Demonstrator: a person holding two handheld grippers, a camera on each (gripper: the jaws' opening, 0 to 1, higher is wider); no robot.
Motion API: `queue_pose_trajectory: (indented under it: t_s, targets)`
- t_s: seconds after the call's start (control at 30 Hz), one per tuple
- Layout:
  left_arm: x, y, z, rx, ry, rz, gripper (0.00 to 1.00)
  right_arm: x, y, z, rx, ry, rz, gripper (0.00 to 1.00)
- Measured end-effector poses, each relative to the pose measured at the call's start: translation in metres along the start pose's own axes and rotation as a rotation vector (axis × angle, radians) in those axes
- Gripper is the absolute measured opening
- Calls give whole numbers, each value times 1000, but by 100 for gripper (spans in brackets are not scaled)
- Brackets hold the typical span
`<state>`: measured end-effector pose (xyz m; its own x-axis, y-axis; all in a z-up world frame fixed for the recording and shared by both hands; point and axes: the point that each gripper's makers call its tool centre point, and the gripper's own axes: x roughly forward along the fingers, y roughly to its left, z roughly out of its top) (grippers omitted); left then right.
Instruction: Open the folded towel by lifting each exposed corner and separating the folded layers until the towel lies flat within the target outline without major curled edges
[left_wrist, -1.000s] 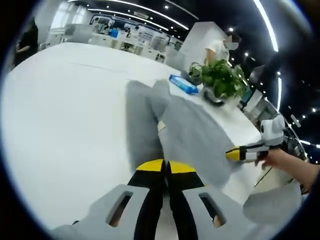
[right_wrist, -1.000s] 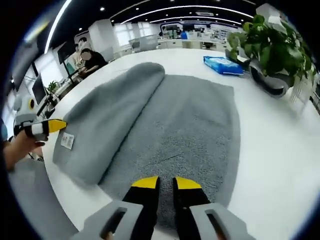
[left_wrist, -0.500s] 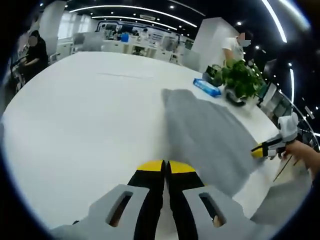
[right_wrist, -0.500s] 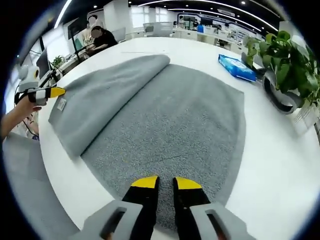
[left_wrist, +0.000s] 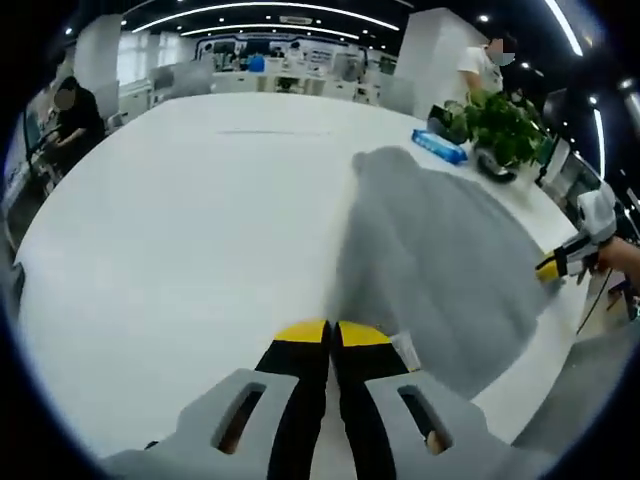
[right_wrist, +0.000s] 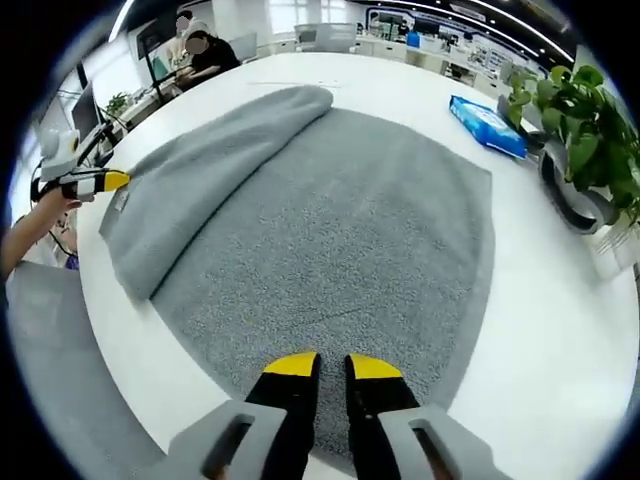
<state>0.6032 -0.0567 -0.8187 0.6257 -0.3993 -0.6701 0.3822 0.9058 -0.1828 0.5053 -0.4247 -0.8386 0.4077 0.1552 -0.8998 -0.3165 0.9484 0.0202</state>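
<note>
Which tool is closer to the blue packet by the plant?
Right. The right tool sits on the towel's near edge; the left tool is beyond its folded side, farther from the blue packet.

The large grey towel (right_wrist: 330, 230) is a thick cloth with a rough, nubbly pile, matt all over; a small white label (left_wrist: 405, 350) of smooth fabric sits at its edge. The white round table (left_wrist: 170, 230) under it is smooth with a faint sheen. The flat blue packet (right_wrist: 488, 126) looks like glossy plastic film. The yellow-tipped black gripper jaws look like smooth moulded plastic on matt grey bodies.
</note>
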Motion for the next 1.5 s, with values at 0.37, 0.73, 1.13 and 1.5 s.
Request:
queue_pose_trajectory:
  t_s: [0.37,0.73,1.13,1.5]
  targets:
    - [3,13,-13,63,53,32,2,0,0,0,-14,34,-13,7]
    - [1,30,-8,158,37,60,2,0,-5,0,-8,33,10,2]
    - [-3,49,-10,127,-16,75,2,0,-8,-1,12,18,13,1]
    - [-16,66,-16,109,-11,131,2,-2,-17,-5,31,2,-7,1]
